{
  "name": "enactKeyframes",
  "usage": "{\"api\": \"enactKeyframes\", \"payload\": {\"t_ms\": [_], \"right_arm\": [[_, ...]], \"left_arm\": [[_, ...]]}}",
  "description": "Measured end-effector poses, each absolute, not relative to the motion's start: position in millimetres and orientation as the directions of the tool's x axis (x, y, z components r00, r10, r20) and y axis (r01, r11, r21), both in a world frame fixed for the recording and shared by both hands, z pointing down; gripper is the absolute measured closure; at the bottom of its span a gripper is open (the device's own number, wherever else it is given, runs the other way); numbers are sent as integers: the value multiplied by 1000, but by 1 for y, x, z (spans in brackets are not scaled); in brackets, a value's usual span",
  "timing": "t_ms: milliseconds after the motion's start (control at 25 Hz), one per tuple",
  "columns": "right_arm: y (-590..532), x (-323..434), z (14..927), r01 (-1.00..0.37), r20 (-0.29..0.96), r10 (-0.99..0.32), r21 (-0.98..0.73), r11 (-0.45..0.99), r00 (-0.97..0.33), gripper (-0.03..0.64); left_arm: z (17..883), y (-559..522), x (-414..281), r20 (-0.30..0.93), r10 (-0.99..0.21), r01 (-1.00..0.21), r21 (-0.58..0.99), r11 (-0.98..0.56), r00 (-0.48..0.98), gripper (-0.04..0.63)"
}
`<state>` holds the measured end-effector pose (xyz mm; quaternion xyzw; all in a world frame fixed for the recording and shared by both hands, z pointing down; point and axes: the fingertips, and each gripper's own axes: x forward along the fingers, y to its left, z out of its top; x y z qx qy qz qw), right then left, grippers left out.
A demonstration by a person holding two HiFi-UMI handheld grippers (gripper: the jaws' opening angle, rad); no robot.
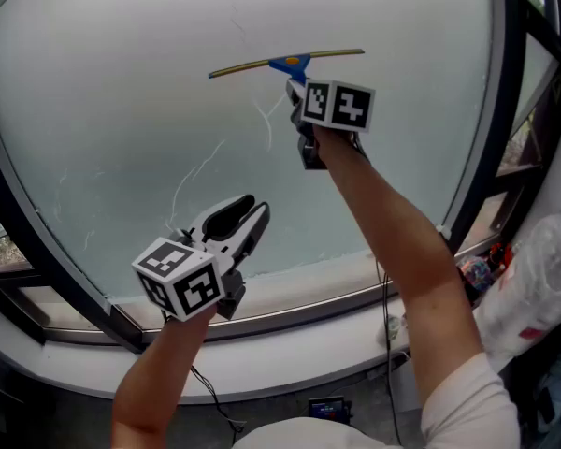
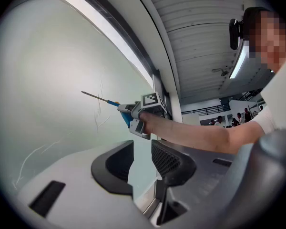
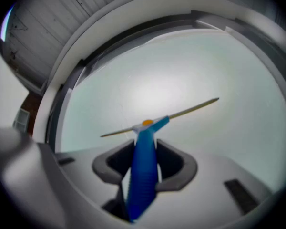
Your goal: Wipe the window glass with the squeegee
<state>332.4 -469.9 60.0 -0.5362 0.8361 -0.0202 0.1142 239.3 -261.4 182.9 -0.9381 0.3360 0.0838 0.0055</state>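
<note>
The right tongs (image 3: 145, 151) clamp the squeegee (image 3: 144, 180) by its blue handle.

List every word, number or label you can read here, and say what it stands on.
No readable text in any view.
On the left marker cube and the right marker cube: black-and-white code squares only, no letters.
On the squeegee: no print visible.
On the small lit screen: too small to read.

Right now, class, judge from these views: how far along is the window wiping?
Done: the right claw is clamped on the squeegee. In hand: it seems pressed high on the window glass. Left: white streaks lower down are not yet wiped; the left claw is open and empty.
</note>
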Motion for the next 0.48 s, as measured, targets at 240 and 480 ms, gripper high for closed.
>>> {"api": "enactKeyframes", "payload": {"t_ms": [240, 480], "right_arm": [[-474, 332, 77, -891, -149, -904, -167, 422, -400, 463], [-476, 331, 87, -889, -137, -904, -172, 423, -404, 462]], "left_arm": [[193, -267, 237, -148, -636, -633, 74, -771, 757, 457], [200, -271, 236, -142, -638, -630, 100, -770, 757, 457]]}}
